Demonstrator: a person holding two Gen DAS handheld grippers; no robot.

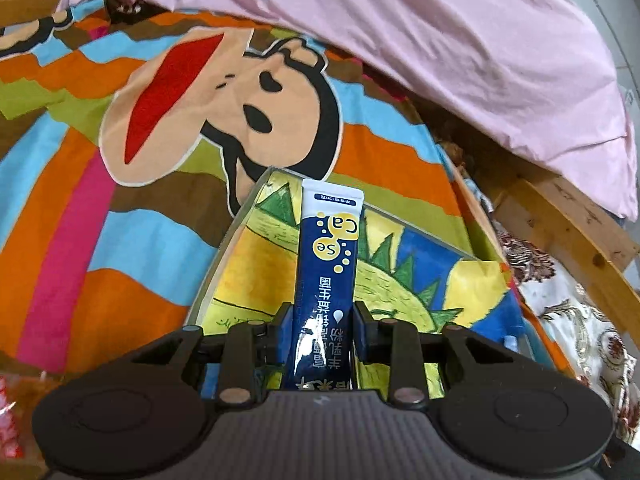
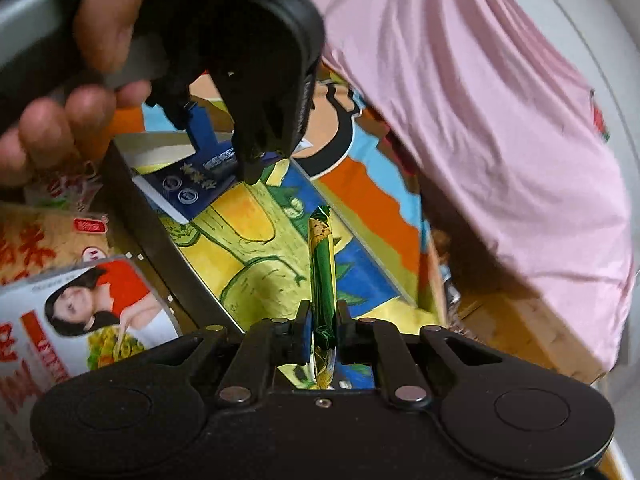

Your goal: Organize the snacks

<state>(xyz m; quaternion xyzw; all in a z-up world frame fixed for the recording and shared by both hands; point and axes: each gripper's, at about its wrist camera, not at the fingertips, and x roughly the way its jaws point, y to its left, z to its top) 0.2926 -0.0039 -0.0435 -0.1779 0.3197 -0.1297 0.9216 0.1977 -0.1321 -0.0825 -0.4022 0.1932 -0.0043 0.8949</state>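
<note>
Between left fingers (image 1: 322, 322), clamped blue packet (image 1: 326, 264) pointing lengthwise forward, right fingers (image 2: 323, 322) pinching green packet (image 2: 322, 276) edge-on

Navy packet (image 1: 326, 264) with yellow bubbles; beside it, green foil packet (image 2: 322, 276); striped cartoon-monkey sheet (image 1: 120, 160); pink cloth (image 1: 440, 40).

Glossy film blue sachet (image 1: 326, 264) and green packet (image 2: 322, 276); matt cloth bedsheet (image 1: 80, 184); rough wooden frame (image 1: 576, 232).
</note>
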